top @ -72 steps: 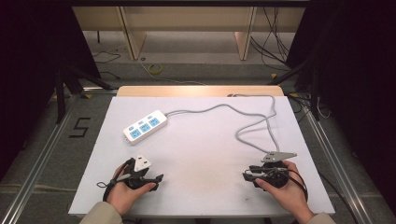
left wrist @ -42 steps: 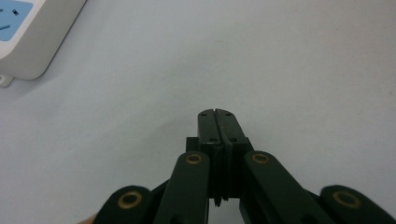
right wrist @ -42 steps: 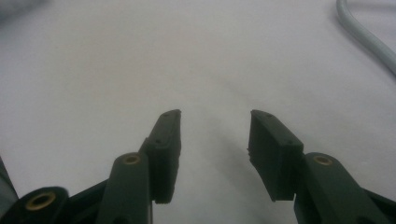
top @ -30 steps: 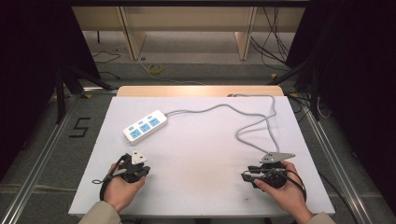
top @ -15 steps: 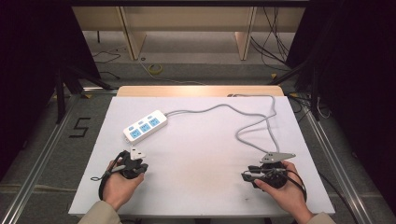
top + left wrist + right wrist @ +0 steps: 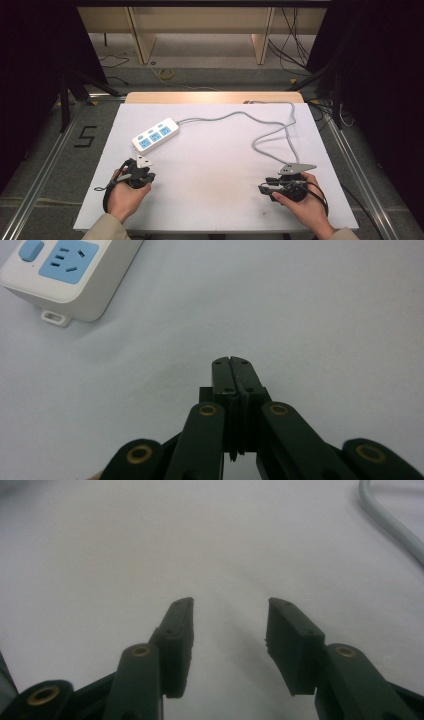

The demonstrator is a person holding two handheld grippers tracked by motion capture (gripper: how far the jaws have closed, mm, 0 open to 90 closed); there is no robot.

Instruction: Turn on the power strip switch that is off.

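– Power strip (image 6: 155, 135), where is it?
– It lies on the white table (image 6: 215, 170), far on the left side. It is white with blue sockets. Its grey cord (image 6: 260, 132) runs off to the right and loops near the right gripper (image 6: 266, 188).
– How is the left gripper (image 6: 140, 170)?
– It sits just below the strip, not touching it. Its two black jaws are pressed together with nothing between them.
– And the right one?
– Its jaws stand wide apart and hold nothing. It rests low near the table's front right, held in a hand (image 6: 305, 207)
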